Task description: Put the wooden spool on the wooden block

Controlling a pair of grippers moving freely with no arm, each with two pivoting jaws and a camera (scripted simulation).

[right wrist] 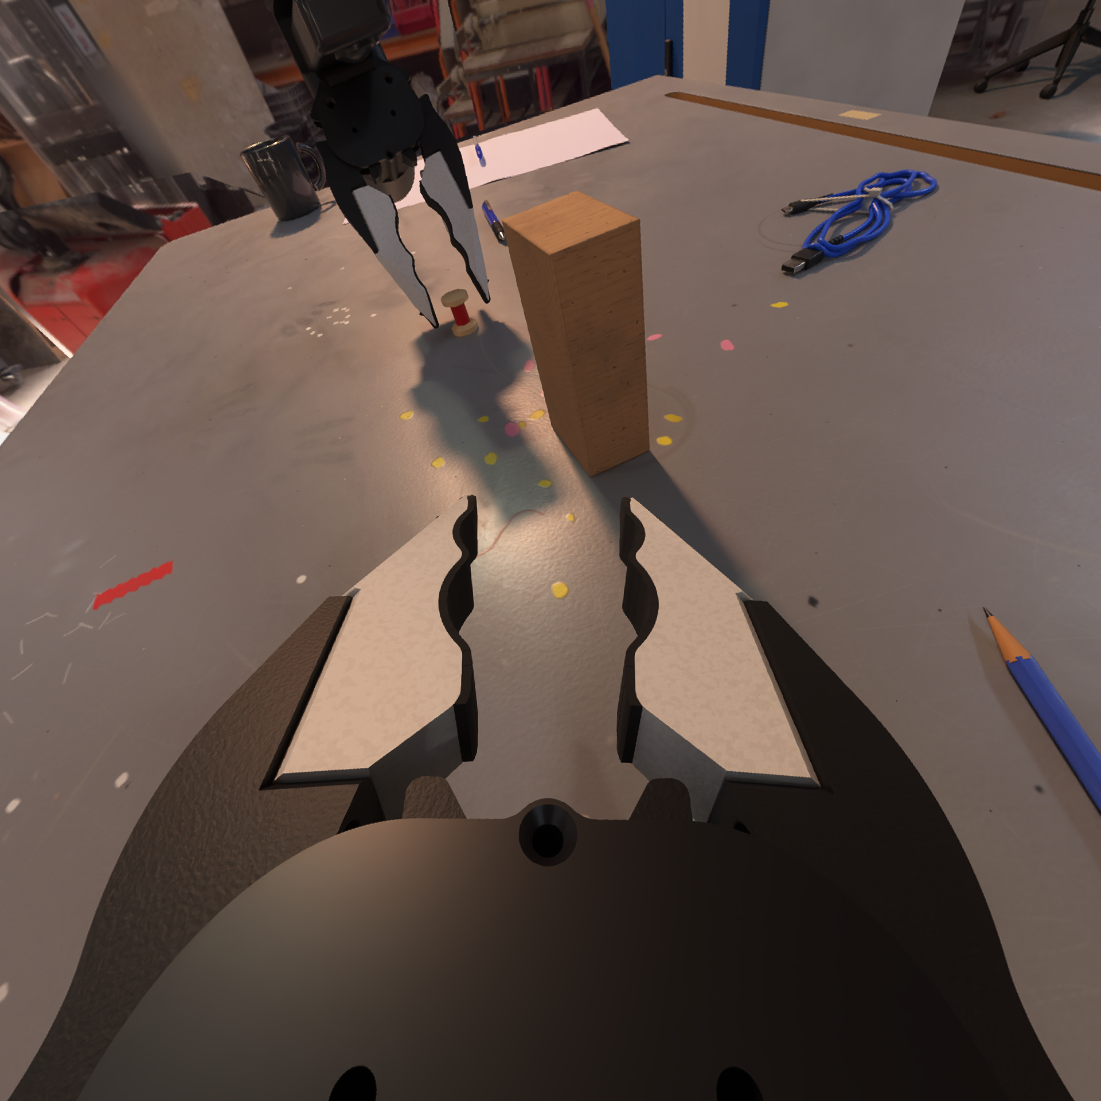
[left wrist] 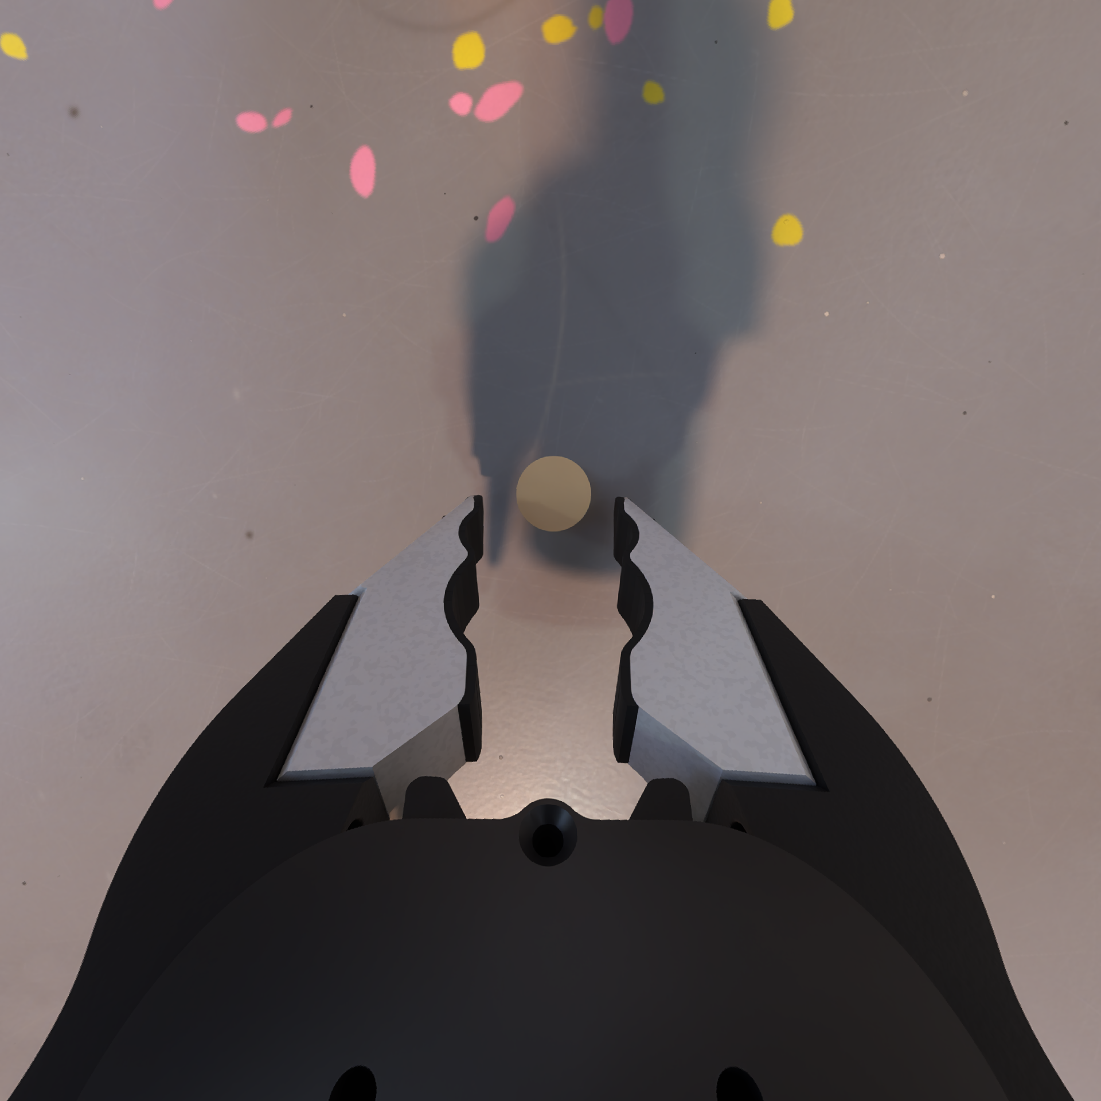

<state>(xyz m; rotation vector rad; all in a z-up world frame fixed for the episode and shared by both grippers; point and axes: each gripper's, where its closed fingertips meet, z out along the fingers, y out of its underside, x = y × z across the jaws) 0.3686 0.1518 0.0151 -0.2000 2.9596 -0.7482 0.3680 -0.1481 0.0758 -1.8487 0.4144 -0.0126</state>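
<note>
The wooden spool (right wrist: pixel 460 313), wound with red thread, stands upright on the grey table. In the left wrist view I look straight down on its round pale top (left wrist: pixel 553 493). My left gripper (left wrist: pixel 548 512) is open and points down, with a fingertip on either side of the spool and not touching it; it also shows in the right wrist view (right wrist: pixel 462 310). The tall wooden block (right wrist: pixel 587 333) stands upright just right of the spool. My right gripper (right wrist: pixel 548 512) is open and empty, low over the table in front of the block.
A dark mug (right wrist: pixel 283 176), a white sheet of paper (right wrist: pixel 536 143) and a blue pen (right wrist: pixel 493 220) lie at the far side. A coiled blue cable (right wrist: pixel 858 214) lies at the right. A blue pencil (right wrist: pixel 1048 709) lies near right. Coloured specks dot the table (right wrist: pixel 238 417).
</note>
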